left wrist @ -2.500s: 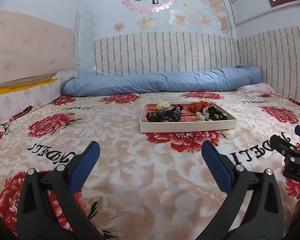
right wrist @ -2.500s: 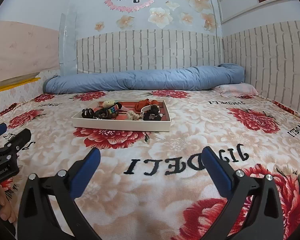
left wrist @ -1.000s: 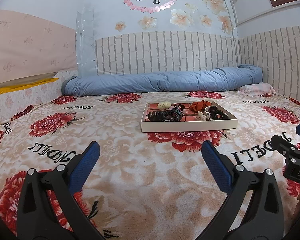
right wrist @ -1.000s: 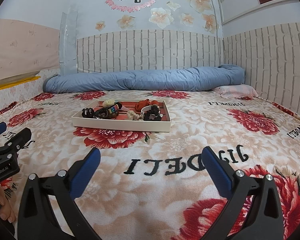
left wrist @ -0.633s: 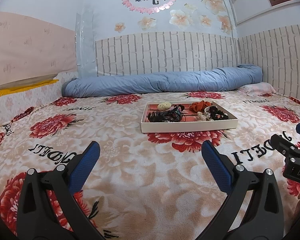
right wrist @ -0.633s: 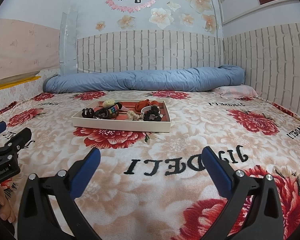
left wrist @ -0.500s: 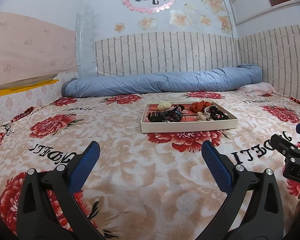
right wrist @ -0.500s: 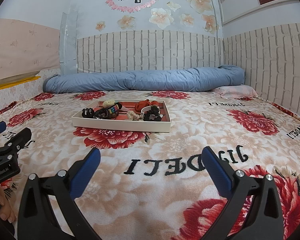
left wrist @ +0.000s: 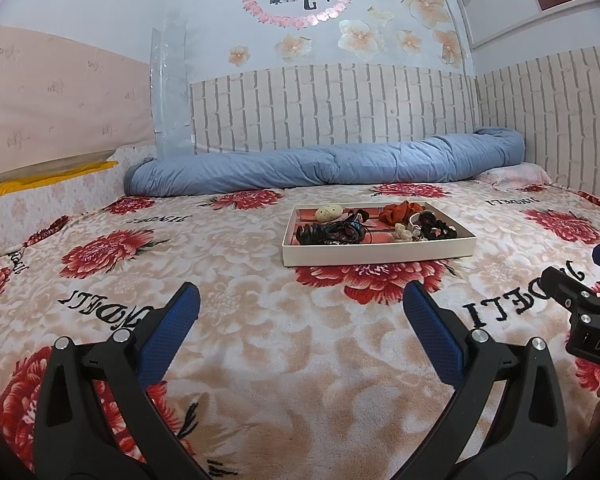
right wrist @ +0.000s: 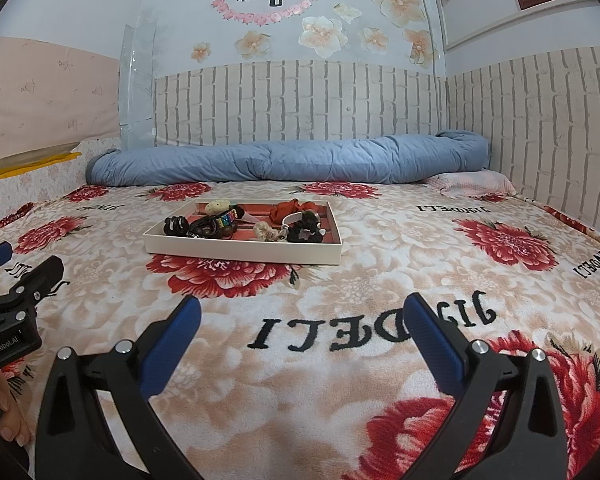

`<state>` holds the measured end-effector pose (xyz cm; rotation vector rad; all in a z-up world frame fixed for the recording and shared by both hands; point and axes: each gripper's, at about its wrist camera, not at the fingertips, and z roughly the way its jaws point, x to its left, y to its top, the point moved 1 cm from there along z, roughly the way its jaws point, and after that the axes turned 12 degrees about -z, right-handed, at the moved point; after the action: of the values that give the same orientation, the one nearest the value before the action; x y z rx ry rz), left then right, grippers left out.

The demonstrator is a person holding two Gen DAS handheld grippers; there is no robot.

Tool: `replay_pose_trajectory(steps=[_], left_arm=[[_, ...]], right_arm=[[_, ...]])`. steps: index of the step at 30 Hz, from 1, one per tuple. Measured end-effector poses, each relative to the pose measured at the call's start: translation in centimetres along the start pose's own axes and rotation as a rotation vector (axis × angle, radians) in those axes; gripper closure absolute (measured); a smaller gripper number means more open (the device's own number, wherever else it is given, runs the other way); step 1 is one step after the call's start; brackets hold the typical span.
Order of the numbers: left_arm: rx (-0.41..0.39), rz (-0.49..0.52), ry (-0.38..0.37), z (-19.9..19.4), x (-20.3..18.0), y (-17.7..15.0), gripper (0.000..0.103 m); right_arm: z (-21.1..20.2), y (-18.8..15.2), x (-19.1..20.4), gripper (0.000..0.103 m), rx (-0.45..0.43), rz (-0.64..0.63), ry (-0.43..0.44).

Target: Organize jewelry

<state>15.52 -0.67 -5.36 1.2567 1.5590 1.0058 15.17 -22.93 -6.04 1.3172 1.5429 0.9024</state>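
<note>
A shallow cream tray (left wrist: pixel 376 255) with a red lining lies on the flowered blanket, well ahead of both grippers. Inside it are a cream round piece (left wrist: pixel 329 212), a dark tangle of bracelets (left wrist: pixel 332 233), an orange scrunchie (left wrist: pixel 400 212) and a black scrunchie (left wrist: pixel 440 230). My left gripper (left wrist: pixel 300 320) is open and empty, low over the blanket, short of the tray. My right gripper (right wrist: pixel 300 324) is also open and empty, with the tray (right wrist: pixel 244 251) ahead and to its left. The bracelets (right wrist: pixel 216 225) and orange scrunchie (right wrist: pixel 286 210) show there too.
A rolled blue duvet (left wrist: pixel 324 168) lies along the brick-patterned back wall, with a pink pillow (right wrist: pixel 472 182) at its right end. The right gripper's tip (left wrist: pixel 580 300) shows at the left view's right edge. A hand (right wrist: pixel 8 412) holds the left gripper (right wrist: pixel 16 292).
Both views have shifted only very slightly over the last seconds. The grippers stay open and the tray and its contents have not moved.
</note>
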Motion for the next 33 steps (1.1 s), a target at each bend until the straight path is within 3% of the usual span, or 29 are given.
replay_pose_trajectory(steps=[33], left_arm=[[0.001, 0.007, 0.001, 0.07, 0.25, 0.05, 0.005]], right_arm=[[-0.08, -0.01, -0.04, 0.004, -0.001, -0.001, 0.0]])
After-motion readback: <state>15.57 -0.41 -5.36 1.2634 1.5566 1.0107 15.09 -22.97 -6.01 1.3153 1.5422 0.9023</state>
